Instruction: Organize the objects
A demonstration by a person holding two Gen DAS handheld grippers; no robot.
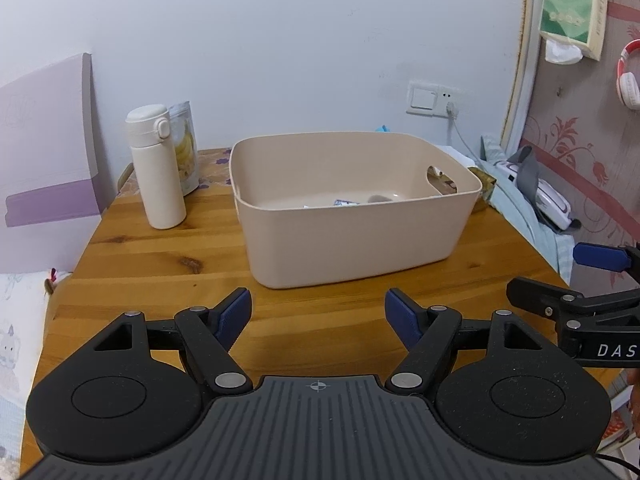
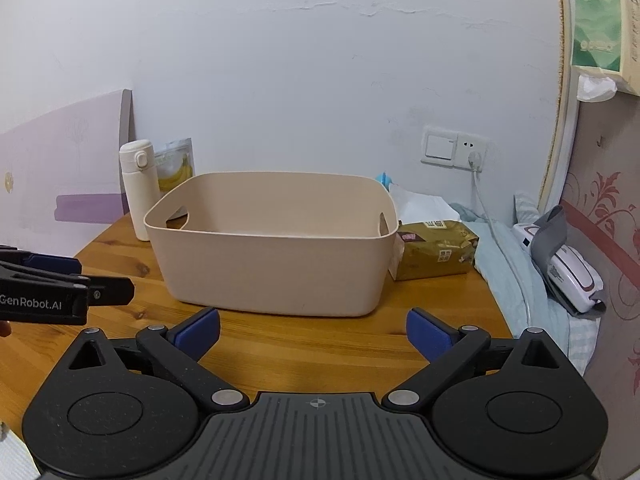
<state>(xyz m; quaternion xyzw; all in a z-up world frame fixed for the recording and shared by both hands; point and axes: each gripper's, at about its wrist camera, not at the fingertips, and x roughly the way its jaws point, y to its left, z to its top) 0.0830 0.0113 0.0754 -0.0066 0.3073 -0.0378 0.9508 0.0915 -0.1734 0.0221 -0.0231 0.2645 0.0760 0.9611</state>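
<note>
Two grippers over one wooden table point(image 1: 168, 280), and both are empty. The left gripper point(image 1: 318, 316) hangs low at the near edge, jaws apart, nothing between its two blue pads, only bare wood showing through the gap. The right gripper point(image 2: 313, 334) sits alongside in the same pose, jaws standing wide as well, nothing held. Each one pokes into the other's view from the side, so they are close neighbours.

Dead ahead of both is one beige bin point(image 1: 352, 240) with two cut-out handles, one at each end. It stands upright on the table, just beyond the fingertips and not touched by either gripper. From the left wrist view a few small items lie on its floor near the far right corner: one pale wrapper with blue print point(image 1: 345, 203) and one greyish lump beside it, too small to identify.

To the bin's left stands one white flask point(image 1: 157, 168), upright with its lid closed, and right behind it one pouch with bananas printed on it point(image 1: 186, 152). On the bin's right end, one gold-coloured packet point(image 2: 436, 250) lies just beside the wall, with one white bag point(image 2: 424, 204) behind it.

On the wall there is one switch-and-socket plate point(image 2: 454, 148) with one plug in it, and one tissue box point(image 1: 570, 8) is mounted high on the right.
</note>
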